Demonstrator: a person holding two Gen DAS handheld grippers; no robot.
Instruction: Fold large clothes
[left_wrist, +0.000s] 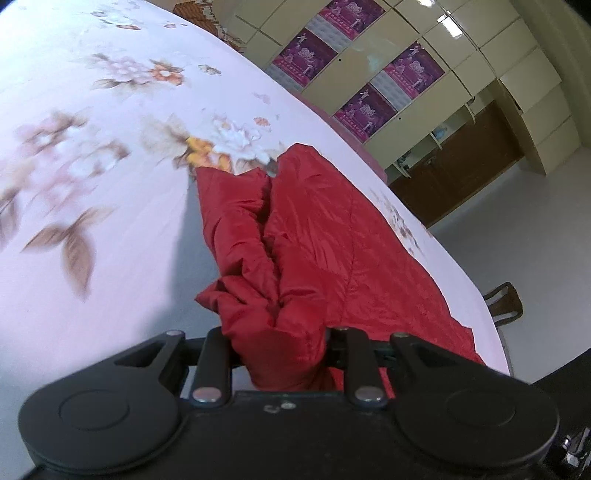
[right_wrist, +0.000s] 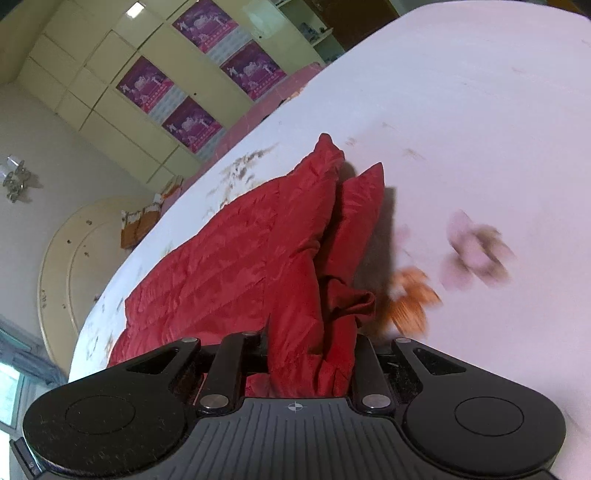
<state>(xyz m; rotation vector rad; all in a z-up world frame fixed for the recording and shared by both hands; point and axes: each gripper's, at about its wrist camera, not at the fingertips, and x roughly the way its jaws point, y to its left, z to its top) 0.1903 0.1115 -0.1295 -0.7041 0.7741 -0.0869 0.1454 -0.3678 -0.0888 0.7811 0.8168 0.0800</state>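
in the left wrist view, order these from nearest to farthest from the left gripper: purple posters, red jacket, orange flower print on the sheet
1. red jacket: bunched between the fingers of the left gripper, centre.
2. orange flower print: on the sheet just past the jacket's far end, left of centre.
3. purple posters: on the cabinet doors beyond the bed, upper right.

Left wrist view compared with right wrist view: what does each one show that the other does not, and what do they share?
Only the left wrist view shows a dark wooden chair beside the bed, brown wooden doors, and a large white and yellow flower print.

Only the right wrist view shows a ceiling lamp, a window, and a round ceiling panel.

Both show the red quilted jacket lying on the floral bedsheet, with bunched fabric clamped in the left gripper and the right gripper, and purple posters on cream cabinets.
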